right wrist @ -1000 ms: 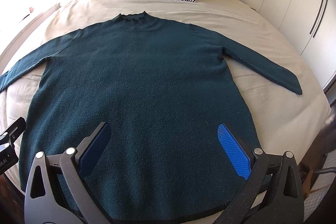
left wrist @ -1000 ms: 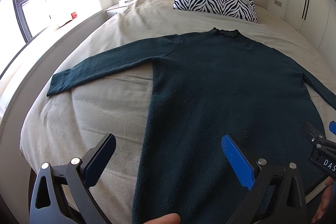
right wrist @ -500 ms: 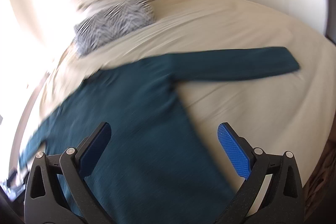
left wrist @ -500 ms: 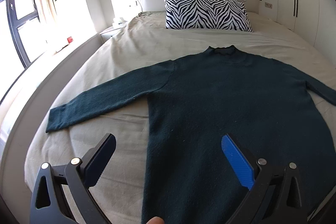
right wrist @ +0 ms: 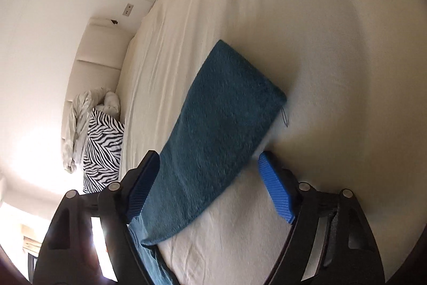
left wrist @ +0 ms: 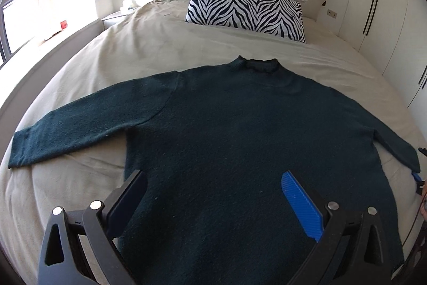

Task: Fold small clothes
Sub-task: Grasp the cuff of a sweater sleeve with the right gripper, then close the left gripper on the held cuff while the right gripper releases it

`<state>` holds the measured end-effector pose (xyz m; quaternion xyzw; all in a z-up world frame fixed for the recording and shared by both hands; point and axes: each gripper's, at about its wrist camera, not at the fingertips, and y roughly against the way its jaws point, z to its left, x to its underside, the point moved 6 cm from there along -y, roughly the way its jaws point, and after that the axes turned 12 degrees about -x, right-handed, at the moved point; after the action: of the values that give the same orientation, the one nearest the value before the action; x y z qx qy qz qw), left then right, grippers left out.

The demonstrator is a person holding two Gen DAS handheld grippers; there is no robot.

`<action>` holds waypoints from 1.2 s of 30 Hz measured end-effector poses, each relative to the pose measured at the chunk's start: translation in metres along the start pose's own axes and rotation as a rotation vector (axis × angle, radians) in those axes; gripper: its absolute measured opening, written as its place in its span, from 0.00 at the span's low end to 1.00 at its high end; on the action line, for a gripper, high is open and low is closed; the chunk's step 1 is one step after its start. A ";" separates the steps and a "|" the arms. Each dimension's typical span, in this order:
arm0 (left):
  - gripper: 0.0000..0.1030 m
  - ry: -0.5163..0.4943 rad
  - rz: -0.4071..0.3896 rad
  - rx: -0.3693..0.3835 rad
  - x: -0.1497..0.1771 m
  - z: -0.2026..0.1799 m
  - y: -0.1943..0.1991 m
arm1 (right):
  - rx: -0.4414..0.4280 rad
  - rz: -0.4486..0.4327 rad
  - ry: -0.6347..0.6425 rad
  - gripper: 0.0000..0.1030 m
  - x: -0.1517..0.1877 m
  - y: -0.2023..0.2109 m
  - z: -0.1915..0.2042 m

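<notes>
Fold not started: sweater (left wrist: 240, 140) flat on bed (left wrist: 149, 50).
My right hand-held gripper (right wrist: 208, 178) is closing around the sleeve cuff (right wrist: 226, 103), not clamped; left hand-held gripper (left wrist: 213, 196) open, empty.

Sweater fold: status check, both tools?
Left tool open over sweater body. Right tool closing around the sleeve, not clamped. Nothing in the way.

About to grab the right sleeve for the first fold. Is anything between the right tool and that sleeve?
Nothing visible. The sleeve already lies between the right tool's jaws, which have just been closing and are not yet pressing on it. Only bare bedsheet surrounds the cuff.
</notes>
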<state>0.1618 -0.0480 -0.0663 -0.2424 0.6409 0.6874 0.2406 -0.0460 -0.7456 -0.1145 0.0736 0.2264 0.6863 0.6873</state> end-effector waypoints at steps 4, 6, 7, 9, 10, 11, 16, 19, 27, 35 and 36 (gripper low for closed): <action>0.99 0.072 0.070 0.133 -0.015 -0.015 -0.022 | 0.000 0.000 0.018 0.52 -0.018 -0.028 -0.015; 0.97 0.097 0.085 0.182 -0.023 -0.021 -0.030 | 0.028 -0.004 0.003 0.31 -0.028 -0.037 -0.024; 0.92 0.104 0.093 0.204 -0.026 -0.025 -0.033 | 0.035 -0.005 0.002 0.29 -0.034 -0.043 -0.026; 0.85 0.105 0.111 0.251 -0.032 -0.033 -0.039 | 0.058 -0.001 0.022 0.20 -0.039 -0.054 -0.020; 0.85 0.105 0.119 0.277 -0.034 -0.036 -0.042 | 0.072 0.011 0.053 0.16 -0.039 -0.059 -0.012; 0.85 0.106 0.127 0.297 -0.036 -0.041 -0.044 | 0.083 0.022 0.088 0.11 -0.035 -0.063 0.003; 0.85 0.162 0.157 0.411 -0.046 -0.054 -0.054 | 0.083 0.138 0.390 0.08 0.024 -0.115 0.104; 0.85 0.224 0.181 0.490 -0.050 -0.057 -0.060 | 0.038 0.263 0.647 0.08 0.102 -0.150 0.172; 0.85 0.359 0.252 0.647 -0.048 -0.052 -0.072 | 0.022 0.526 1.269 0.07 0.371 -0.196 0.245; 0.86 0.452 0.384 0.810 -0.044 -0.069 -0.084 | 0.106 0.520 1.581 0.07 0.472 -0.206 0.214; 0.86 0.461 0.402 0.823 -0.044 -0.072 -0.087 | 0.108 0.521 1.590 0.07 0.471 -0.203 0.209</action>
<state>0.2531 -0.1155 -0.1087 -0.1451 0.9288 0.3395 0.0314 0.2037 -0.2510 -0.1118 -0.3494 0.6517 0.6588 0.1381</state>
